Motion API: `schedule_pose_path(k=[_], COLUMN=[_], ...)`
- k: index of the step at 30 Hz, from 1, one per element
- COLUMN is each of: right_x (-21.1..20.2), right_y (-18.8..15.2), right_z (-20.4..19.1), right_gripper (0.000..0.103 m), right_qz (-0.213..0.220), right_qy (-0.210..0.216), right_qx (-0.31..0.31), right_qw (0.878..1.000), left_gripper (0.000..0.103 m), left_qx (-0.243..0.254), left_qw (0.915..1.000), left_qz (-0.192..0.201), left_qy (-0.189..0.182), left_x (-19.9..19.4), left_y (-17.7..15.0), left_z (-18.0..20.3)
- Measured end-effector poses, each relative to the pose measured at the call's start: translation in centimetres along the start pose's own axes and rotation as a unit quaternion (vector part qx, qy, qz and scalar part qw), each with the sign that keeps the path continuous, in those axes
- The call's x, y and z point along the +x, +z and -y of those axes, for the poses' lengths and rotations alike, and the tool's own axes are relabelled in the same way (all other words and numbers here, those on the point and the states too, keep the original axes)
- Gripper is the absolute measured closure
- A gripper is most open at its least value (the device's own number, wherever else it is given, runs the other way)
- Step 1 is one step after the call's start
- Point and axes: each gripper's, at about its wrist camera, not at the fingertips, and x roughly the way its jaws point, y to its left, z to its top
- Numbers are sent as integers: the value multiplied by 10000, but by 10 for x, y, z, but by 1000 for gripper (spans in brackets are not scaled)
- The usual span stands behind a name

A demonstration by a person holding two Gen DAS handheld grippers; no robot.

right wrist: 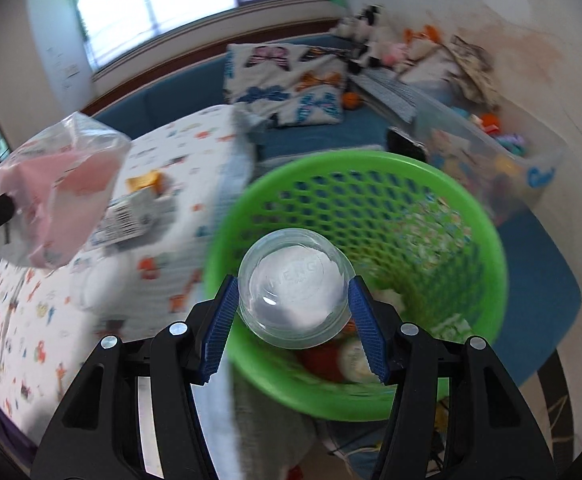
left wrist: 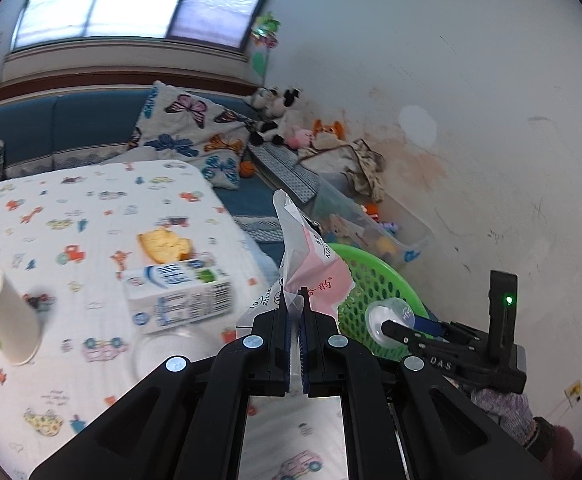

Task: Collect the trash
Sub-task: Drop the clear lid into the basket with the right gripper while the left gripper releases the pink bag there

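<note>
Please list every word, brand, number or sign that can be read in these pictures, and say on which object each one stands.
"DAS": on the black body of the right tongs, in the left wrist view.
"zhuxi...", cut off, and red characters, the last "韵": on the pink and white plastic wrapper in the left tongs.
"MERG", faint: embossed on the clear plastic cup.
Milk carton: print and barcode too blurred to read.

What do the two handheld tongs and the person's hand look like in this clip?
Both tongs, left and right, are matte black plastic linkages with silver round rivets and ribbed blue pads. Seen from the left camera, the right unit carries white "DAS" lettering, an upright black post and a lit green LED. The hand wears a speckled grey-purple knit glove.
</note>
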Motion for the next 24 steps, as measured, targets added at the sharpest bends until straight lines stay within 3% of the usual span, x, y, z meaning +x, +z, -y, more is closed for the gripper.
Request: schedule_pose_path(k=[9, 24], right_x=[9, -18], right_y=[-6, -13], right_z=[40, 58], right_gripper=[44, 33], right_qz=[-120, 134], right_qy=[-222, -248], right_qx=[378, 525], right_qw=[9990, 9982], left_gripper=[99, 99], left_qx=[279, 567], left_qw=[9989, 9937], left_qz=[-323, -917], left_qy=[-182, -314], left_x=[44, 120], left_y=[6, 3], left_z=[32, 74])
